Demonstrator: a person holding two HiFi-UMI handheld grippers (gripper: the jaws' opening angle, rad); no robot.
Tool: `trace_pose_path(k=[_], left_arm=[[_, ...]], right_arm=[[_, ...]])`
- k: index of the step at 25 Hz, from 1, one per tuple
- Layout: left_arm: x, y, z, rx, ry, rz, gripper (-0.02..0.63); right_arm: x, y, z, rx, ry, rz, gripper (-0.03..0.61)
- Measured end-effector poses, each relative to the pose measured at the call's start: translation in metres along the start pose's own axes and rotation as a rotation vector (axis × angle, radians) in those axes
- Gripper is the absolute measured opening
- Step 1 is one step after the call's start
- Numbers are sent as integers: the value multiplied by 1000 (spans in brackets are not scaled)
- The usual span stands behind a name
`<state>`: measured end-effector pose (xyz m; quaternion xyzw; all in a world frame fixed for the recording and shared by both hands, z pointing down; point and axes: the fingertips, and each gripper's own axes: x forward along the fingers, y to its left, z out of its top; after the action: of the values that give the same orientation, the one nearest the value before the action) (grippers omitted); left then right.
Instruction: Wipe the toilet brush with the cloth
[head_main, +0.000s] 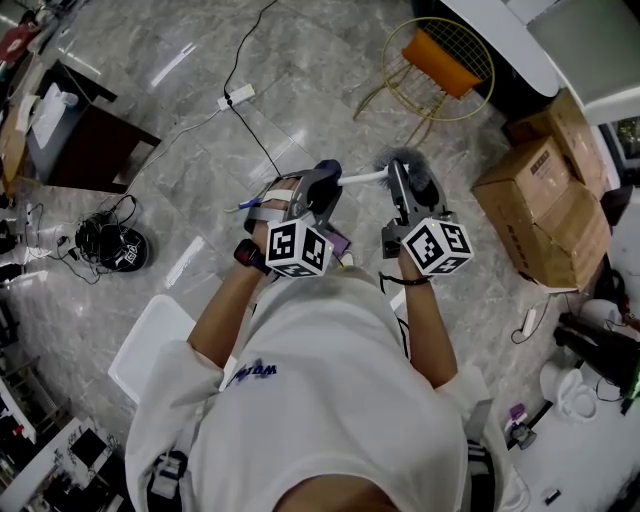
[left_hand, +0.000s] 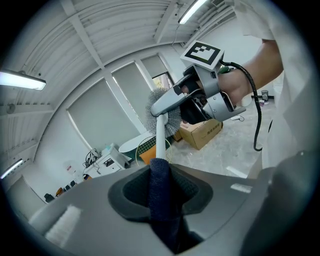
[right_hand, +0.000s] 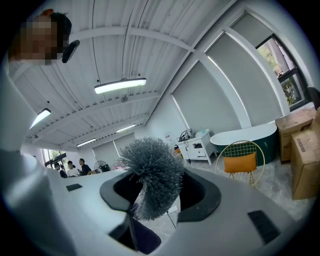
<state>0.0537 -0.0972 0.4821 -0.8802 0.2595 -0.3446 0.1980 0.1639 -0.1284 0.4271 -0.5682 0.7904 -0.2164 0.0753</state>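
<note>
Wipe judged under way: toilet brush (head_main: 362, 179) is held in the air between the two grippers, above the floor.
The left gripper (head_main: 322, 185) is closed narrowly on the dark cloth (left_hand: 160, 190), which is wrapped round the white handle. The right gripper (head_main: 402, 178) is clamped on the bristle head. The exposed handle looks clean, but how much has been wiped cannot be told. The handle end is hidden by the cloth, and the right pads by the bristles.
</note>
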Motion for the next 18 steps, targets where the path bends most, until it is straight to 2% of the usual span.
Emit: trace_pose_path(k=[18], left_arm=[[-4,0,-15,11,28,7,92]], right_arm=[[0,-2,-6,12,12,-5,209]])
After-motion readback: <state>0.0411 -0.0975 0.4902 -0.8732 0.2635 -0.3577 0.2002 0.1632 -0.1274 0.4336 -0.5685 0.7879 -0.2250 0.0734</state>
